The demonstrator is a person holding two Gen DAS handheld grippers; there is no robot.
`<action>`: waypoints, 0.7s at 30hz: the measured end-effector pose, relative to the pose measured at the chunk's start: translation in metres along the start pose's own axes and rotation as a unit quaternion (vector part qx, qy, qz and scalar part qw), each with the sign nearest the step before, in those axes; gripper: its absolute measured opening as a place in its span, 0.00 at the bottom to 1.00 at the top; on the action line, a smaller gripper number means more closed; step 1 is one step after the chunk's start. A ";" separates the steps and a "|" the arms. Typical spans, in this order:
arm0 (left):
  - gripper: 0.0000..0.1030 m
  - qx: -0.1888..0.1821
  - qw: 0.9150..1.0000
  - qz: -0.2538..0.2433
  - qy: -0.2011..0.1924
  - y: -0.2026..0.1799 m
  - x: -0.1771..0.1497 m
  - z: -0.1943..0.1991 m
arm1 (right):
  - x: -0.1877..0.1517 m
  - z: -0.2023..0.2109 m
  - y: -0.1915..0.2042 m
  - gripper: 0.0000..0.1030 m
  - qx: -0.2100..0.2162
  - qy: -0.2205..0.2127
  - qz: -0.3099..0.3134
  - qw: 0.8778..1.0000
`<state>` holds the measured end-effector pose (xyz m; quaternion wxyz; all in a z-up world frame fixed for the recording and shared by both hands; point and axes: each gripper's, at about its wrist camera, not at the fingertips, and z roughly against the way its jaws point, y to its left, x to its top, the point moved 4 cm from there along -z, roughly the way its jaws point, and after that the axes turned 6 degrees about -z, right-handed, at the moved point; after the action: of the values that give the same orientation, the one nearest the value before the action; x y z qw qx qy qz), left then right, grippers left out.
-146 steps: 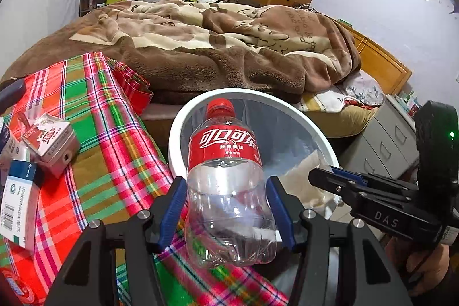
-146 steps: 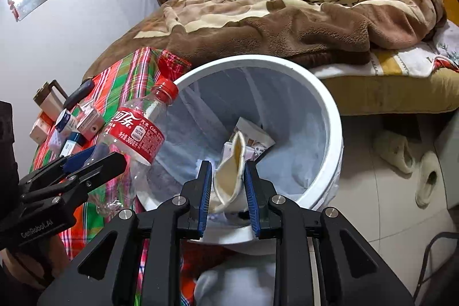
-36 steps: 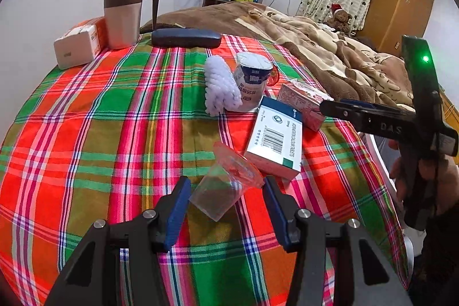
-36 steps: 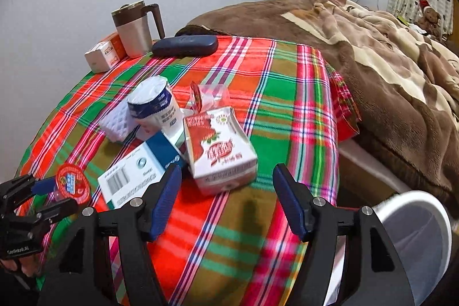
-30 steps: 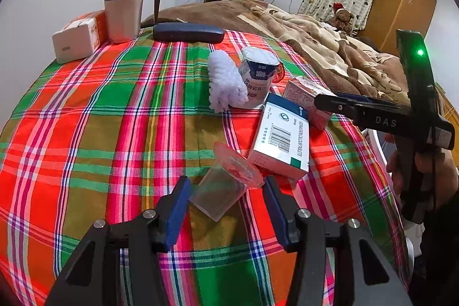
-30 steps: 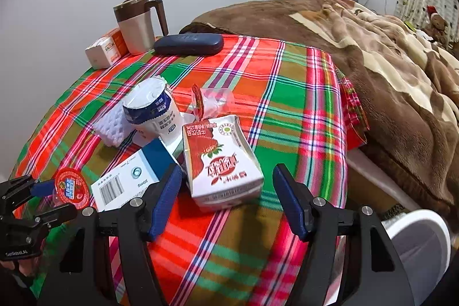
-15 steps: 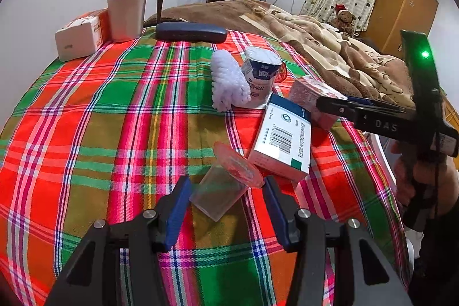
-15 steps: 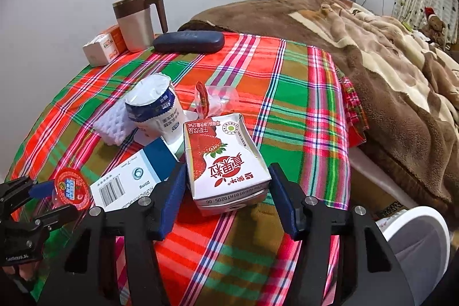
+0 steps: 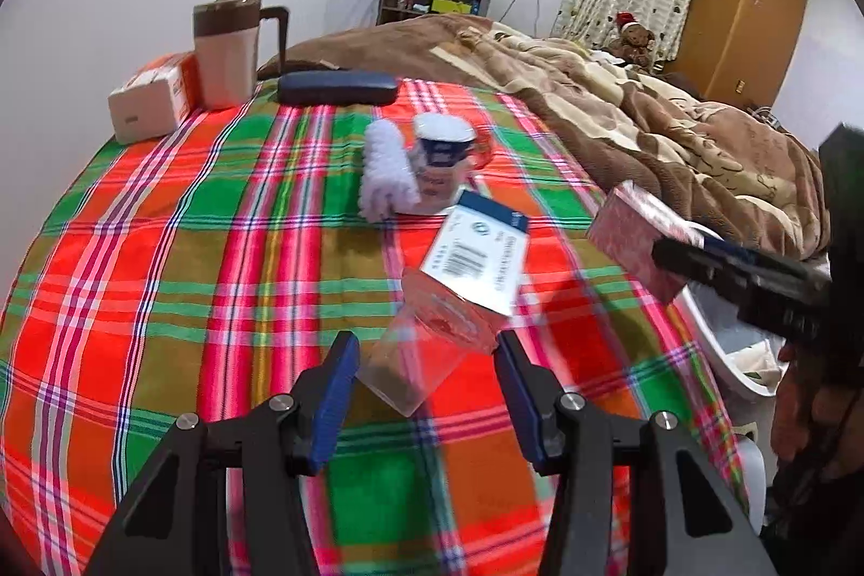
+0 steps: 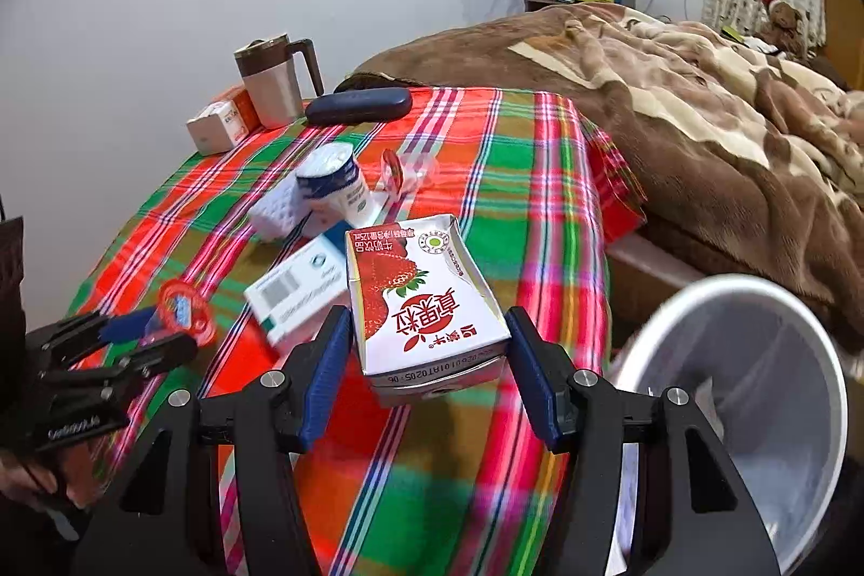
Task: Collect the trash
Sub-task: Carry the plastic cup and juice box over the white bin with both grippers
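Left wrist view: the job looks only partly done. The plaid table [image 9: 162, 263] carries several scraps: a blue-and-white box [image 9: 475, 255], a paper cup [image 9: 440, 163], a white foam piece [image 9: 386, 176] leaning on it, and a clear jelly cup [image 9: 426, 354] with its red lid peeled back. A mug [image 9: 224, 55], a tissue box [image 9: 148, 95] and a dark case [image 9: 337, 88] at the far edge look like keepers, not trash. The left gripper [image 9: 426, 392] holds the jelly cup between its blue pads; both pads seem to touch its sides, and the cup appears lifted off the cloth, though blur makes that uncertain. To the right, the other gripper carries a pink carton [image 9: 637, 246] near the white bin [image 9: 723, 349], where some waste already lies.

Right wrist view: the right gripper [image 10: 426, 371] has just been closing, and its jaws now clamp a strawberry milk carton [image 10: 424, 300] held above the table, pads pressed to both sides. The bin [image 10: 756, 392] stands just right of the table edge, below the carton, so the drop looks like the next step. The left gripper [image 10: 146, 333] shows at lower left with the jelly cup's red lid. Box, paper cup, foam piece and another small clear cup [image 10: 405, 168] remain to collect.
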<state>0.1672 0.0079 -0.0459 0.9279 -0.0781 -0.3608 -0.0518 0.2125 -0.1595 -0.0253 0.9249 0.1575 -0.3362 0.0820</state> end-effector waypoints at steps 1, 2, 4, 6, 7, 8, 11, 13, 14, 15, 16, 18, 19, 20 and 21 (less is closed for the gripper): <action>0.51 -0.001 1.000 -0.003 -0.003 -0.005 0.000 0.004 | -0.003 0.003 -0.001 0.57 0.000 0.000 -0.004 1.000; 0.51 -0.002 1.000 -0.005 -0.005 -0.008 0.000 0.006 | -0.006 0.007 -0.002 0.57 0.000 -0.001 -0.008 1.000; 0.51 -0.006 1.000 -0.010 -0.010 -0.016 0.000 0.012 | -0.011 0.012 -0.003 0.57 -0.002 -0.002 -0.012 1.000; 0.51 -0.007 1.000 -0.015 -0.012 -0.023 0.000 0.016 | -0.016 0.019 -0.005 0.57 -0.004 -0.004 -0.016 1.000; 0.51 -0.009 1.000 -0.018 -0.013 -0.027 0.000 0.018 | -0.019 0.023 -0.006 0.57 -0.004 -0.006 -0.018 1.000; 0.51 -0.011 1.000 -0.020 -0.014 -0.030 -0.001 0.020 | -0.020 0.025 -0.007 0.57 -0.004 -0.006 -0.020 1.000; 0.51 -0.014 0.999 -0.027 -0.016 -0.039 0.000 0.024 | -0.025 0.032 -0.011 0.57 -0.007 -0.010 -0.026 1.000; 0.51 -0.017 0.999 -0.030 -0.017 -0.043 0.000 0.025 | -0.028 0.035 -0.014 0.57 -0.009 -0.011 -0.029 0.999; 0.51 -0.018 0.999 -0.032 -0.018 -0.046 0.000 0.025 | -0.029 0.036 -0.016 0.57 -0.011 -0.011 -0.030 0.999; 0.51 -0.018 0.999 -0.034 -0.017 -0.048 0.000 0.025 | -0.030 0.037 -0.017 0.57 -0.013 -0.012 -0.032 0.999; 0.51 -0.019 0.999 -0.036 -0.017 -0.050 0.001 0.025 | -0.030 0.039 -0.019 0.57 -0.014 -0.013 -0.033 0.999; 0.51 -0.021 0.999 -0.040 -0.018 -0.054 0.002 0.025 | -0.031 0.042 -0.022 0.57 -0.016 -0.016 -0.036 0.999; 0.51 -0.022 0.999 -0.043 -0.019 -0.057 0.003 0.025 | -0.031 0.043 -0.024 0.57 -0.018 -0.018 -0.039 0.999; 0.51 -0.023 0.998 -0.047 -0.019 -0.060 0.004 0.025 | -0.031 0.045 -0.027 0.57 -0.019 -0.020 -0.042 0.999; 0.51 -0.024 0.998 -0.049 -0.019 -0.062 0.005 0.025 | -0.032 0.047 -0.028 0.57 -0.020 -0.022 -0.043 0.999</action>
<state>0.1452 -0.0484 -0.0175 0.9149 -0.0840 -0.3808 -0.1046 0.1679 -0.2034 -0.0186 0.9231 0.1549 -0.3505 0.0317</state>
